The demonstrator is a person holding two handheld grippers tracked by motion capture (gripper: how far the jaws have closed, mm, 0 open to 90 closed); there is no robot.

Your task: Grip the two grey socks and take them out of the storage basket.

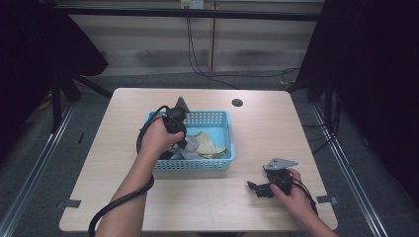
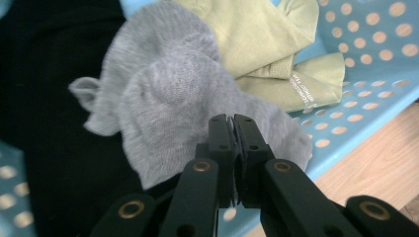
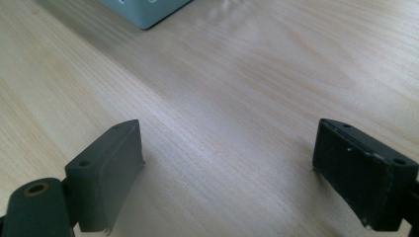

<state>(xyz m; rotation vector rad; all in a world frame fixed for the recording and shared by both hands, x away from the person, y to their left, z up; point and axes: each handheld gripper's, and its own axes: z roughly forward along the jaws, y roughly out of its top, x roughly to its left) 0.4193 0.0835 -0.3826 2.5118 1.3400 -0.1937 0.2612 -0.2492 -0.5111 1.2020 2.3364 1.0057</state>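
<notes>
A: Left hand-held gripper (image 2: 232,121) is down inside the blue basket (image 1: 220,117), mid-surface. Jaws pressed together over the grey sock (image 2: 168,98). I can't tell whether any fabric is pinched between them; the tips sit against the knit, nothing more certain.

B: Why there?

A: My guess is it's after the grey sock, which lies on top: a yellow-green sock (image 2: 257,39) behind it, something black (image 2: 44,98) beside and under it.

B: And the right one?

A: Right hand-held gripper (image 1: 260,189) rests low on the surface (image 3: 247,74) near the front right corner, well apart from the basket. Jaws spread wide, nothing between them but bare wood. Looks parked, probably waiting.

B: What's unclear?

A: The black item, which is too dark to name. The left hand (image 1: 157,138) covers part of the basket's contents from above. The small print on the yellow-green sock's cuff is unreadable.
</notes>
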